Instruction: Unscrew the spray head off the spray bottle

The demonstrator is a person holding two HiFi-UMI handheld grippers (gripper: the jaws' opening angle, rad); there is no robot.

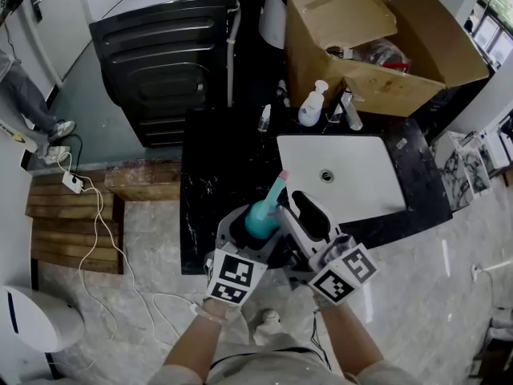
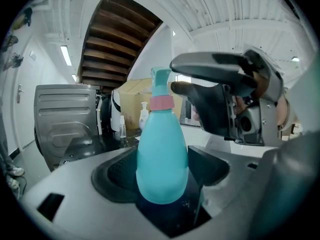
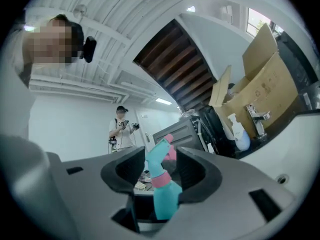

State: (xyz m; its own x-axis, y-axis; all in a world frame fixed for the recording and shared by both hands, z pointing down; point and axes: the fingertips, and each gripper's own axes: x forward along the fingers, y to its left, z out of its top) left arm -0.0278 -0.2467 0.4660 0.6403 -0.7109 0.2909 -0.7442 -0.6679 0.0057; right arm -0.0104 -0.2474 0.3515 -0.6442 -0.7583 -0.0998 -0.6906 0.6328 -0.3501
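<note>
A home washroom: a white sink [image 1: 341, 175] in a black marble counter, a soap pump bottle [image 1: 313, 105] behind it, a washing machine [image 1: 164, 62] at its left.

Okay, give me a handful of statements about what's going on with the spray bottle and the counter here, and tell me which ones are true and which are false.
1. The left gripper holds the teal plastic spray bottle by its body. True.
2. The teal spray head is already off the bottle. False: it sits on the neck, above the pink collar.
3. The right gripper has its jaws on either side of the spray head. True.
4. The white pump bottle stands inside the white rectangular sink. False: it stands on the black marble counter behind the sink, beside the brown cardboard box.
</note>
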